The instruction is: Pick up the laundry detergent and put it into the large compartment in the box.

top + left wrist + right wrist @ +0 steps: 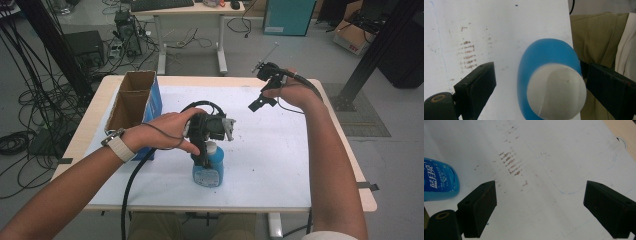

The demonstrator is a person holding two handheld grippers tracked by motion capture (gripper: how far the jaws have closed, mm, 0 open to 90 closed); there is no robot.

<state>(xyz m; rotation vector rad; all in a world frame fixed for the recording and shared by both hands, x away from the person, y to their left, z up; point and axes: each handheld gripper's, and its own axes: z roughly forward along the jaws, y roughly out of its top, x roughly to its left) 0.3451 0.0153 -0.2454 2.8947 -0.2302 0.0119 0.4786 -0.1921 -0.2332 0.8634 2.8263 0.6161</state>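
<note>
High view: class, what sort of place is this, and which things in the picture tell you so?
Probably a lab or workshop, not a home. Loose cables sprawl over the grey floor, a black metal frame post stands beside the table, and a desk with a keyboard and boxed equipment sits behind.

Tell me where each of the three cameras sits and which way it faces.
High view: above the person's side, looking forward and down on the table; both forearms show.
Left gripper view: on the left gripper, looking straight down on the blue bottle and its white cap, between open jaws.
Right gripper view: on the right gripper, looking down at stained white table covering; jaws open.
Shared: all three show the bottle.
</note>
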